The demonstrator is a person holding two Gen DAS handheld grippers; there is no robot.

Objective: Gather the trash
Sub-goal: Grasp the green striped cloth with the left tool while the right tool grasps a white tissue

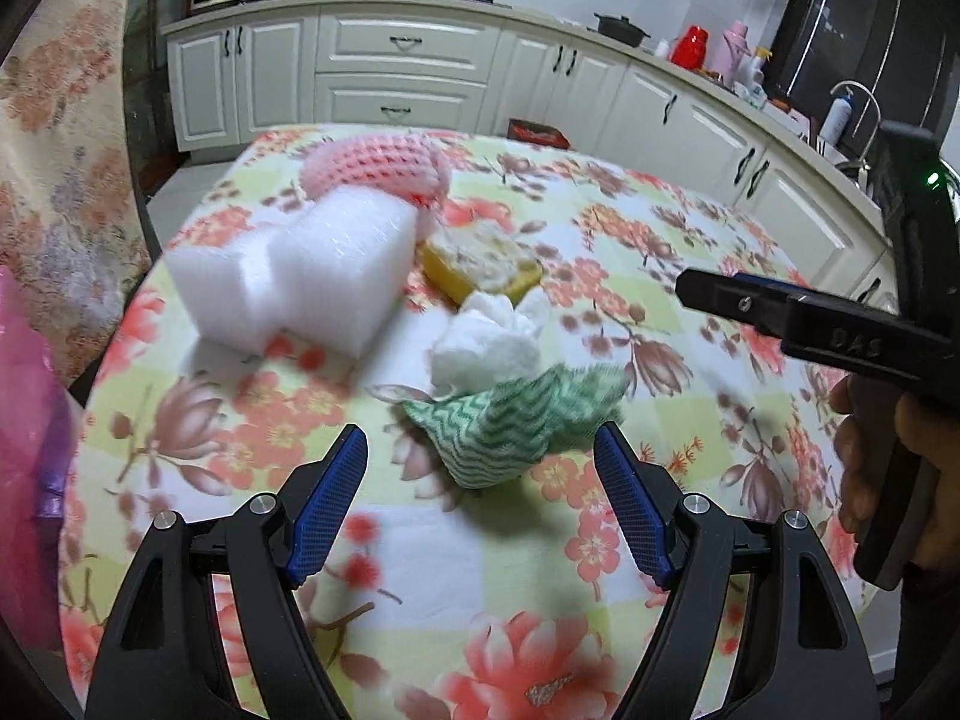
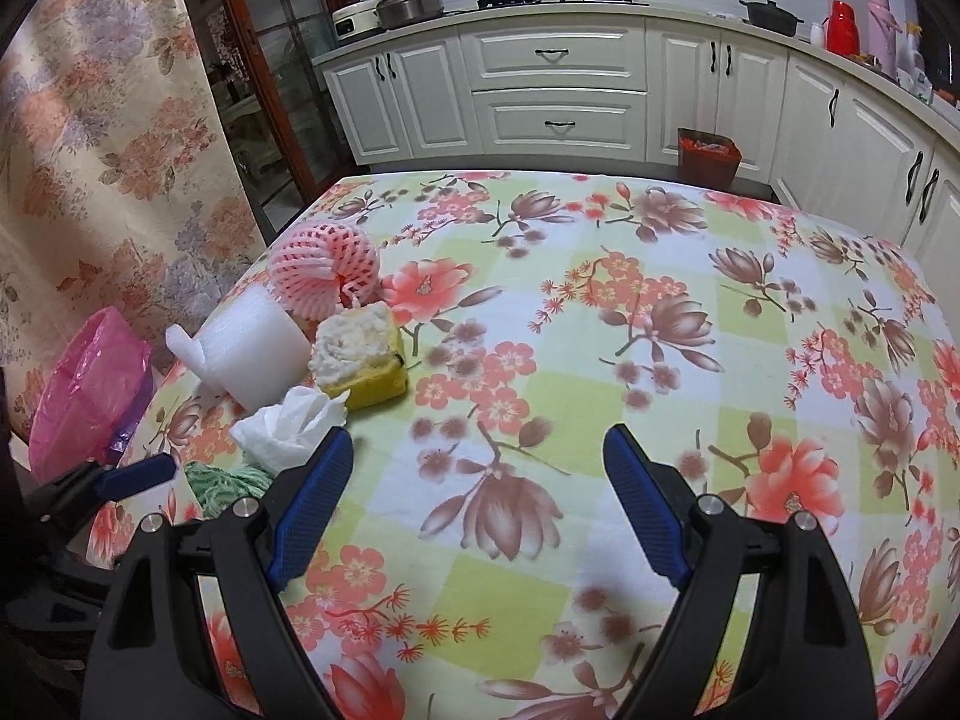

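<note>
Left wrist: my left gripper point(image 1: 480, 468) wide, green cloth point(image 1: 516, 426) just ahead, white tissue point(image 1: 486, 342) behind it. Right gripper point(image 2: 474, 468) wide, empty. Next: advance, pinch cloth.

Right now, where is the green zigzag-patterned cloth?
In the left wrist view the green zigzag-patterned cloth lies on the floral tablecloth, just ahead of the open left hand-held gripper, touching the crumpled white tissue.

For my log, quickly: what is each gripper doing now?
Left gripper: open, holding nothing, green cloth just ahead.
Right gripper: open, holding nothing.
</note>
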